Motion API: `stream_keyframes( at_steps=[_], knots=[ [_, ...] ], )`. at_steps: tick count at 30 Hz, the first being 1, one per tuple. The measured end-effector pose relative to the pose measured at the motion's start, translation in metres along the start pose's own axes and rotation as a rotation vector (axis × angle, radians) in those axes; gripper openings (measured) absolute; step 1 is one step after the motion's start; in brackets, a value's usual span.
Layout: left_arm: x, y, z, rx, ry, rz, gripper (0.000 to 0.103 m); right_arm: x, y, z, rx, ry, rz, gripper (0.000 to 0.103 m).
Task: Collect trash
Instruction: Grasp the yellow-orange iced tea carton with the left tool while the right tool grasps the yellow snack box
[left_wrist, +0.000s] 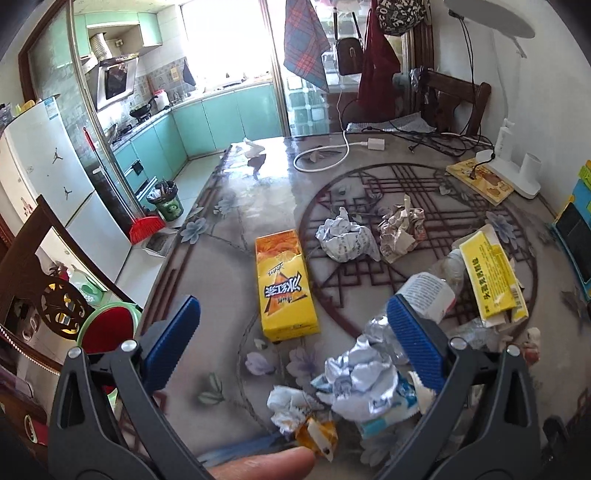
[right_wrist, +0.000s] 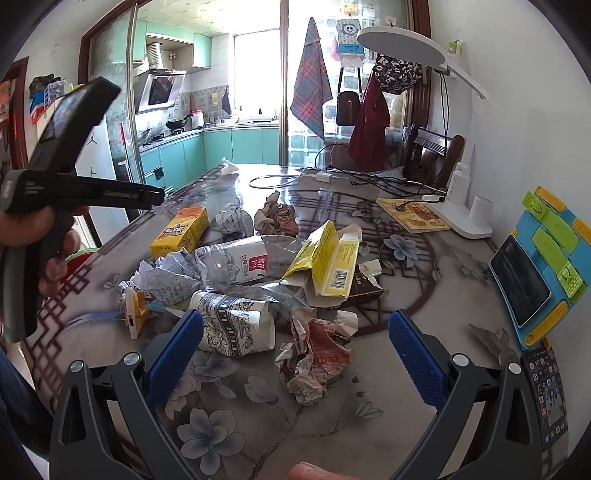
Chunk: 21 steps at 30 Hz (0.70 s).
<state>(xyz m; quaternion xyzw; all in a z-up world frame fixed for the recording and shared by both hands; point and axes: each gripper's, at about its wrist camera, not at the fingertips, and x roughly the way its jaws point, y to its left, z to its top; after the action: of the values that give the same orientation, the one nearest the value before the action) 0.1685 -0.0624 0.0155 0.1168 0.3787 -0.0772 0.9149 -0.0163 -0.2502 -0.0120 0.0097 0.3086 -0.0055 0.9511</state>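
Observation:
Trash lies scattered on the patterned table (left_wrist: 229, 206). In the left wrist view my left gripper (left_wrist: 295, 339) is open and empty above a yellow drink carton (left_wrist: 284, 284), with crumpled foil and paper wrappers (left_wrist: 358, 384) between its fingers and a crushed plastic bottle (left_wrist: 428, 295) by the right finger. In the right wrist view my right gripper (right_wrist: 295, 354) is open and empty over a crumpled red-and-white paper (right_wrist: 317, 354), next to a patterned paper cup (right_wrist: 236, 325). Behind lie the crushed bottle (right_wrist: 240, 262), a torn yellow box (right_wrist: 328, 262) and paper balls (right_wrist: 232, 221).
A white desk lamp base (right_wrist: 461, 218), a book (right_wrist: 413, 214), charger cables (right_wrist: 332, 177), a phone on a blue stand (right_wrist: 532, 280) and another phone (right_wrist: 546, 398) sit at the table's right. A green bin (left_wrist: 168, 205) and red broom (left_wrist: 144, 227) stand on the kitchen floor.

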Motion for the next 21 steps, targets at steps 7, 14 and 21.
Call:
stream_keyframes(
  at_steps=[7, 14, 21],
  knots=[
    [0.097, 0.0, 0.016, -0.037, 0.198, -0.027, 0.1, -0.001, -0.016, 0.005, 0.071, 0.022, 0.005, 0.097],
    [0.155, 0.017, 0.015, -0.157, 0.371, -0.061, 0.1, -0.002, -0.026, 0.008, 0.114, 0.038, 0.011, 0.097],
    [0.176, 0.025, 0.015, -0.188, 0.439, -0.076, 0.067, -0.001, -0.029, 0.008, 0.126, 0.055, 0.007, 0.097]
  ],
)
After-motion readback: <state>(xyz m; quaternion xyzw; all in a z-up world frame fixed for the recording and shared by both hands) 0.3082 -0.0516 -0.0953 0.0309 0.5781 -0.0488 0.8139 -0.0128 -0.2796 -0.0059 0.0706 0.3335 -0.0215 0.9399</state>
